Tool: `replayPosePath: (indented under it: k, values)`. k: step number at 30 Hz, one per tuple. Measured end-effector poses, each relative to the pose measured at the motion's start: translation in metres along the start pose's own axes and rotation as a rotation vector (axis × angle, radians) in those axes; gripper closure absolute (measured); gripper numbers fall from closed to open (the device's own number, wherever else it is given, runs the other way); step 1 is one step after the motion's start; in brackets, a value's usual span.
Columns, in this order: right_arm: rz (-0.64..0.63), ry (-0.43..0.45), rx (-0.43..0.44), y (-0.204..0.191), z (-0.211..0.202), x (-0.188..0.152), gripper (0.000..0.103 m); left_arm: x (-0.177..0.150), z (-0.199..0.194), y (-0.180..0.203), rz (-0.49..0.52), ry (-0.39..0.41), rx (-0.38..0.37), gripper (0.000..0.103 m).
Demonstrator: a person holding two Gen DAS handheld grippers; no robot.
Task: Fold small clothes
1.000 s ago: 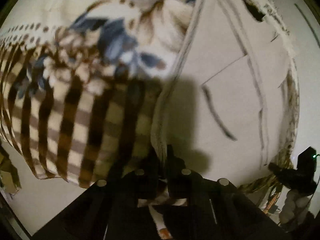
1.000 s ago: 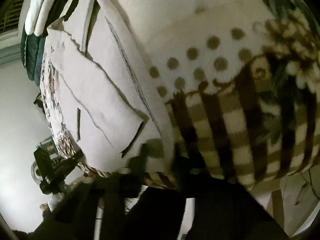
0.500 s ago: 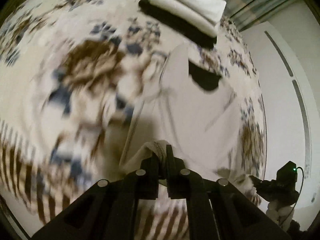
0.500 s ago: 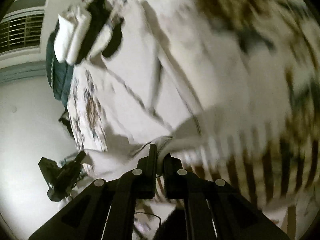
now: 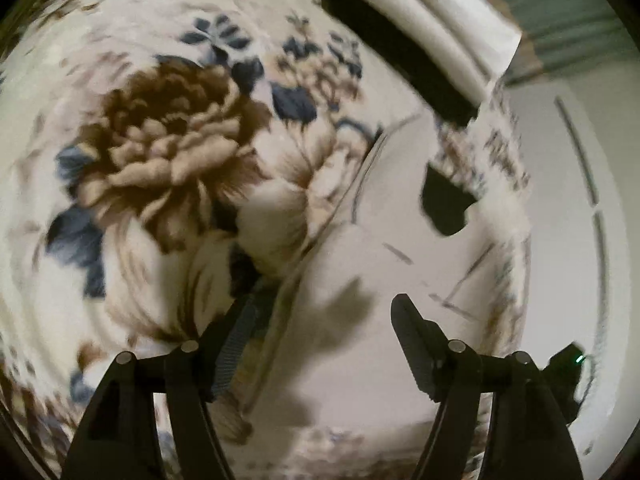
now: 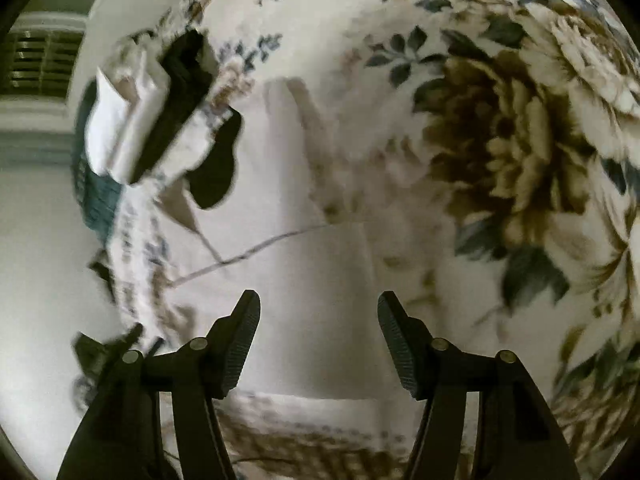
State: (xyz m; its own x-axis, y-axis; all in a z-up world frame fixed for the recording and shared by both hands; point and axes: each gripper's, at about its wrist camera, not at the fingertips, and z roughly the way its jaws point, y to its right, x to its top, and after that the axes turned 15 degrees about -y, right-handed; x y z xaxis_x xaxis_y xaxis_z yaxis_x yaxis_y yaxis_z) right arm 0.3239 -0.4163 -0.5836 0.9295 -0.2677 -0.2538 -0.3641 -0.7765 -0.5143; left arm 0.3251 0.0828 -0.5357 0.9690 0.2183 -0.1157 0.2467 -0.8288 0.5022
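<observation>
You let go: half a second before, both tongs pinched the hem; now your left gripper (image 5: pixel 324 344) and right gripper (image 6: pixel 318 340) gaped wide, empty, over the pale grey, dark-stitched cotton garment (image 6: pixel 316 264). It lay flat at 12 o'clock on the plush brown-and-blue floral fleece blanket (image 5: pixel 168 152), so that fold looked finished. A stack of folded white and black clothes (image 5: pixel 432 36) sat at 1 o'clock.

Your left gripper (image 5: pixel 322 312) has its jaws spread wide, gripping nothing. Your right gripper (image 6: pixel 318 312) is likewise parted wide, with nothing between its ribbed fingertips (image 6: pixel 244 320).
</observation>
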Motion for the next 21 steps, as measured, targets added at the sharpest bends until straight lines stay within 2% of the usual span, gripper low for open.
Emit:
replayPosePath:
  k: [3, 4, 6, 7, 8, 11, 12, 13, 14, 15, 17, 19, 21]
  values:
    - [0.02, -0.04, -0.029, 0.007, 0.026, 0.013, 0.04, 0.024, 0.025, 0.005, 0.05, -0.027, 0.019, 0.038]
    - [0.03, -0.039, -0.039, 0.008, 0.034, 0.018, 0.042, 0.03, 0.033, 0.007, 0.074, -0.041, 0.007, 0.053]
    - [0.063, -0.031, -0.06, 0.011, 0.049, 0.028, 0.067, 0.039, 0.047, 0.01, 0.115, -0.085, 0.056, 0.073]
    - [0.076, -0.047, -0.09, 0.011, 0.055, 0.034, 0.075, 0.042, 0.051, 0.01, 0.119, -0.12, 0.075, 0.073]
    - [0.088, -0.061, -0.129, 0.011, 0.06, 0.038, 0.075, 0.046, 0.048, 0.012, 0.122, -0.135, 0.079, 0.073]
    - [0.117, -0.092, -0.146, 0.0, 0.05, 0.046, 0.075, 0.055, 0.022, 0.029, 0.153, -0.108, 0.097, 0.067]
    - [0.113, -0.089, -0.143, -0.005, 0.044, 0.049, 0.073, 0.062, 0.014, 0.035, 0.163, -0.091, 0.084, 0.047]
    - [0.1, -0.078, -0.146, -0.012, 0.033, 0.052, 0.059, 0.07, 0.008, 0.041, 0.172, -0.078, 0.079, 0.025]
    - [0.088, -0.066, -0.157, -0.019, 0.024, 0.056, 0.042, 0.081, 0.003, 0.048, 0.184, -0.057, 0.072, 0.025]
    - [0.075, -0.052, -0.165, -0.025, 0.018, 0.06, 0.037, 0.094, 0.002, 0.055, 0.2, -0.042, 0.072, 0.025]
    - [0.045, -0.032, -0.183, -0.039, 0.009, 0.074, 0.036, 0.124, 0.009, 0.07, 0.236, -0.04, 0.119, 0.025]
    - [0.008, -0.017, -0.206, -0.054, 0.009, 0.1, 0.036, 0.151, 0.023, 0.087, 0.275, -0.058, 0.149, 0.025]
    - [-0.027, 0.0, -0.248, -0.073, 0.017, 0.136, 0.036, 0.178, 0.047, 0.102, 0.32, -0.089, 0.209, 0.025]
